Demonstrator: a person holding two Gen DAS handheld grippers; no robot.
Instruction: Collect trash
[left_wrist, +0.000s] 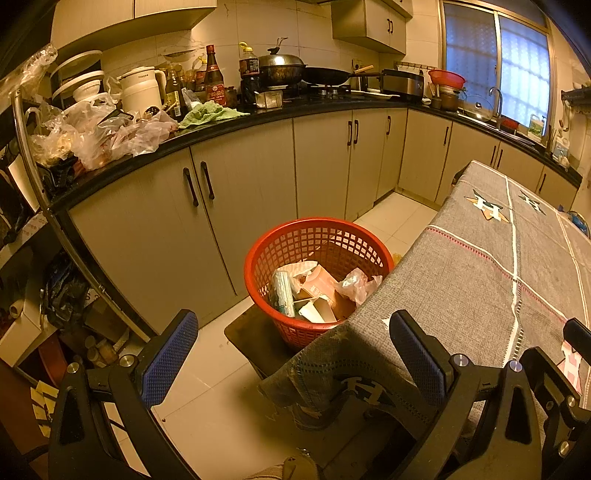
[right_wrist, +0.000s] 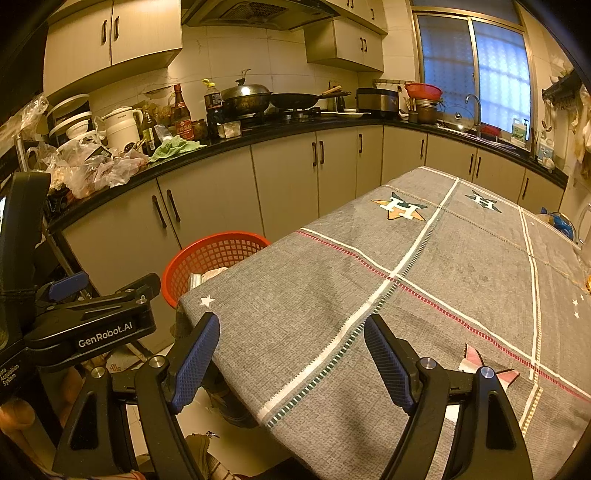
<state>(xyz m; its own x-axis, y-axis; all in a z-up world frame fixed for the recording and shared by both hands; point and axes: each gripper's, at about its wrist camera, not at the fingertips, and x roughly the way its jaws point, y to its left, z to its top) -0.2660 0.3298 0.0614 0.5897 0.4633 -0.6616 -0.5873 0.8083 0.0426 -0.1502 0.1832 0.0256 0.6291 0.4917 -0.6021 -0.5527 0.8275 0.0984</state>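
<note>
My left claw (left_wrist: 293, 354) hangs wide open, empty, and so does my right claw (right_wrist: 291, 354) (its neighbour reads "GenRobot.AI"). Trash (left_wrist: 317, 291) sits in the red basket (left_wrist: 258, 258) just beside the desk (right_wrist: 424, 295), whose cloth shows "H" stars.

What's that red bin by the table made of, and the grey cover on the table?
The red bin looks like moulded plastic: its walls are an even open lattice with a smooth, slightly shiny rim. The grey cover appears to be woven cloth, matte and textured, with stitched stripes and star patches; its corner hangs in soft folds.
</note>
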